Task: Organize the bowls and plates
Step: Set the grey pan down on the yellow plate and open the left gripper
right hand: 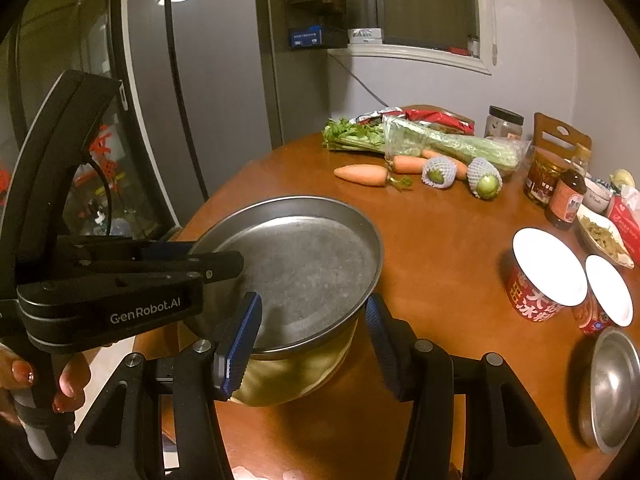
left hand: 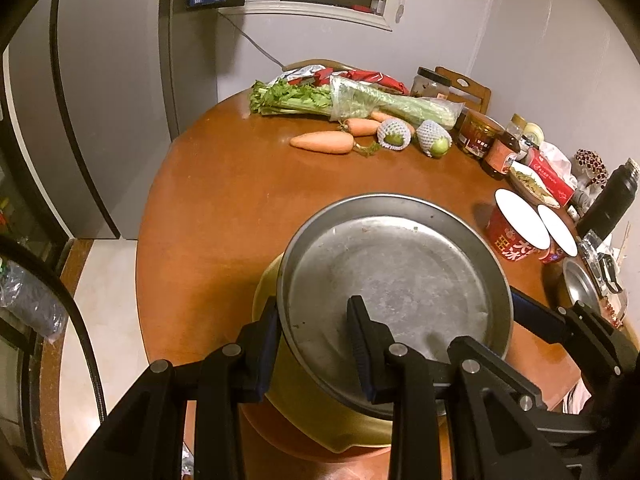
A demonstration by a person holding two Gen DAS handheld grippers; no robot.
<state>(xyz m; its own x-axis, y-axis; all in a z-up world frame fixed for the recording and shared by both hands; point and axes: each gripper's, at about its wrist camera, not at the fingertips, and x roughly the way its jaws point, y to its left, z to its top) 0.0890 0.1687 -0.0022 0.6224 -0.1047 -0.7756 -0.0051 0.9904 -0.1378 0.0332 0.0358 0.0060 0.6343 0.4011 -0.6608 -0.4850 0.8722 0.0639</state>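
Metal plate (left hand: 400, 276): near edge of the tabletop (left hand: 224, 184), sitting on top of a yellow bowl (left hand: 304, 412), tilted a bit, so it's not seated flat yet as far as I can judge.

Left gripper (left hand: 316, 344): your jaws are clamped down on the plate's near rim, one finger outside the wall, one inside on the plate floor. As tight as they go, and the plate is what they've got.

Right gripper (right hand: 312, 344): jaws partly open and straddling the plate's edge plus the yellow bowl under it. From the right wrist view the pads don't look like they're pressing on anything, so I'd call it holding nothing.

Step in hand: looks like you're lowering the plate onto the bowl to stack them.

How to do it well: level the plate before letting go, so the rim lands evenly all round. Keep the right jaws just beside the bowl as a guard, so it can't skate toward the table edge.

Watch out: thin metal on a rounded bowl will probably slide if you release while it's tilted.

Elsewhere: small steel bowl (right hand: 612, 388) and two red paper cups (right hand: 540, 280) on the right are well apart, no clash there.
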